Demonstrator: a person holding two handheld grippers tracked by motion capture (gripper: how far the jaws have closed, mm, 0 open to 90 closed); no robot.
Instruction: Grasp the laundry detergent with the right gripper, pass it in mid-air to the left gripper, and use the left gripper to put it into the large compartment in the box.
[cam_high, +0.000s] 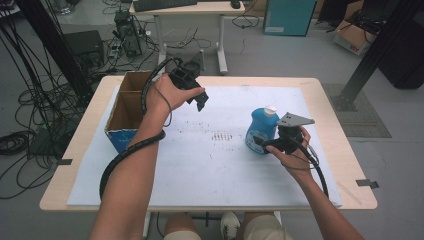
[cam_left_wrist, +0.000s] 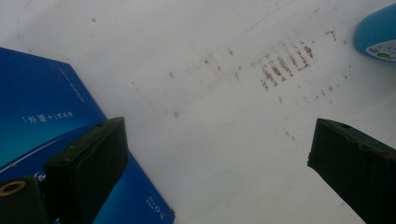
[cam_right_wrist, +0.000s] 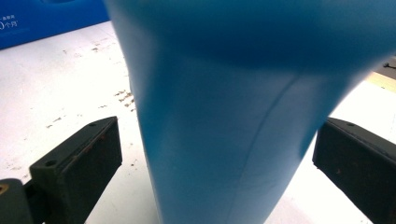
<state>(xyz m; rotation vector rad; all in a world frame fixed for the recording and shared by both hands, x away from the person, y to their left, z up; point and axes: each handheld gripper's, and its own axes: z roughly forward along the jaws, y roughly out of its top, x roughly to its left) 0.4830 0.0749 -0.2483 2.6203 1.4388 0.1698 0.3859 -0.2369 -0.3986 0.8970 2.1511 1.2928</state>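
A blue bottle (cam_high: 261, 129) with a white cap stands upright on the white mat (cam_high: 210, 165) right of centre. My right gripper (cam_high: 261, 142) is at its lower right side, open, with the bottle (cam_right_wrist: 233, 116) between its two jaws; gaps show on both sides. My left gripper (cam_high: 199, 102) hangs above the mat near the open cardboard box (cam_high: 127, 107), open with nothing between its jaws. Below it in the left gripper view lie the box's blue side (cam_left_wrist: 42, 112) and the edge of the bottle (cam_left_wrist: 376, 35).
The box stands at the table's left edge. Brown smudges (cam_high: 222, 136) mark the mat's middle. Beyond the table are a desk (cam_high: 190, 15), cables on the floor and a black frame post (cam_high: 375, 50). A person's knees and shoes are below the front edge.
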